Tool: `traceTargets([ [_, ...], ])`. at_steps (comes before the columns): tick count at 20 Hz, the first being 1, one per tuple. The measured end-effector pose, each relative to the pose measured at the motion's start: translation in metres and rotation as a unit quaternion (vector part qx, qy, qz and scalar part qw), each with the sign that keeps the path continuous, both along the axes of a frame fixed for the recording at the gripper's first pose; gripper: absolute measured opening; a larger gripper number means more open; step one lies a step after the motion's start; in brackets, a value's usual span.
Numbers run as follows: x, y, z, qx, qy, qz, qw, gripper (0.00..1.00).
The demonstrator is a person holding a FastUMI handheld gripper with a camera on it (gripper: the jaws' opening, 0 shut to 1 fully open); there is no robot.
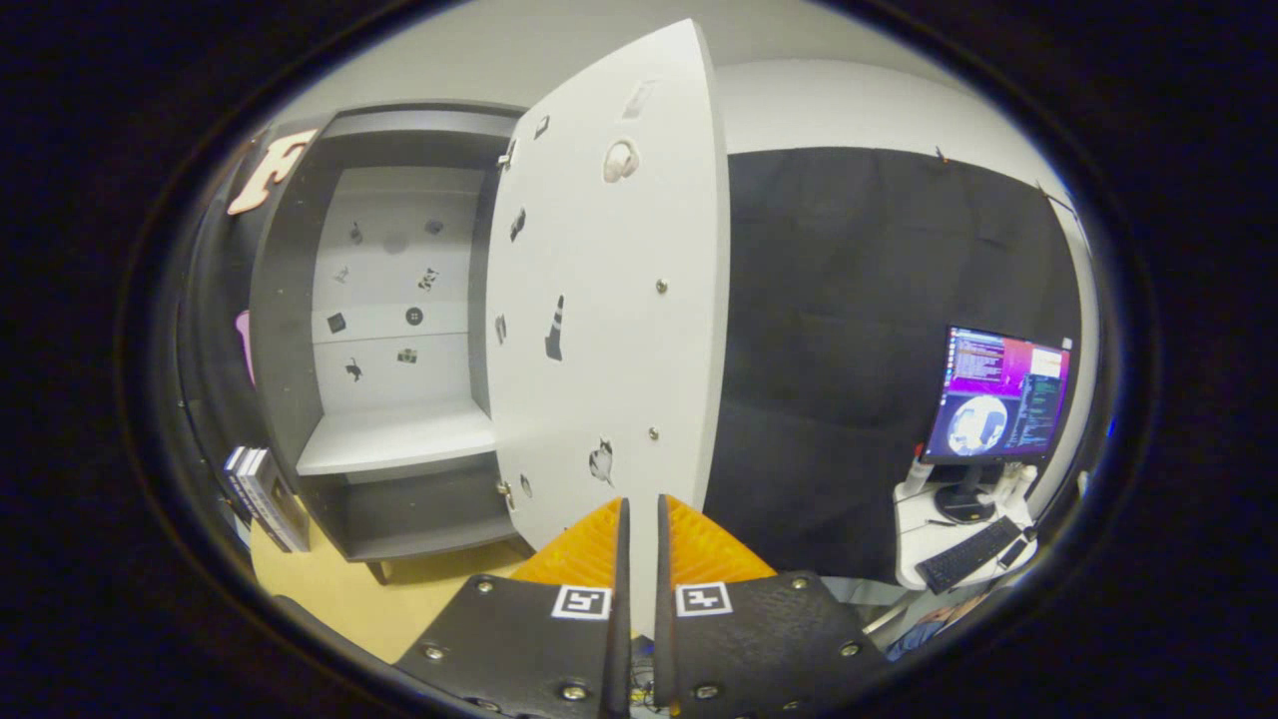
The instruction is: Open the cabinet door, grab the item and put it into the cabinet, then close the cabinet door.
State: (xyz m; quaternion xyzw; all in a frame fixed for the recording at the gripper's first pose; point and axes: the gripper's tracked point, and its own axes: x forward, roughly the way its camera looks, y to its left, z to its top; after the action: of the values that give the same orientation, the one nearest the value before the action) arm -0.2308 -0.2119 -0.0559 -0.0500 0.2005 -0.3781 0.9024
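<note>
Beyond my view hung the booth's black cloth wall [849, 330], with a pale wall [849, 100] rising above it. A lit monitor [998, 394] and a keyboard [966, 555] stood on a small white desk [914, 544] off to the side. Below lay a light wooden counter [329, 589], books [265, 497] leaning at its far end.

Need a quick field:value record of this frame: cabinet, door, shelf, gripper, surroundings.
cabinet: grey, stands on a wooden tabletop
door: white, swung open, its edge just ahead of the gripper
shelf: pale board, nothing visible on it
gripper: fingers nearly together, narrow gap, nothing between them
books: upright beside the cabinet's base
monitor: lit, on a small white table with a keyboard
</note>
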Motion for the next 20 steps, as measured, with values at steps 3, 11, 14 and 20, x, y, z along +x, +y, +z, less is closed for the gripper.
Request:
traceTargets([
  [3,0.008,0.014,-0.023,0.030,0.011,0.017,0.999,0.10],
  [11,0.038,0.041,-0.105,0.091,0.060,0.088,0.990,0.09],
  [14,0.043,0.055,-0.152,0.116,0.095,0.119,0.982,0.10],
  [20,0.047,0.079,-0.232,0.148,0.170,0.177,0.958,0.30],
])
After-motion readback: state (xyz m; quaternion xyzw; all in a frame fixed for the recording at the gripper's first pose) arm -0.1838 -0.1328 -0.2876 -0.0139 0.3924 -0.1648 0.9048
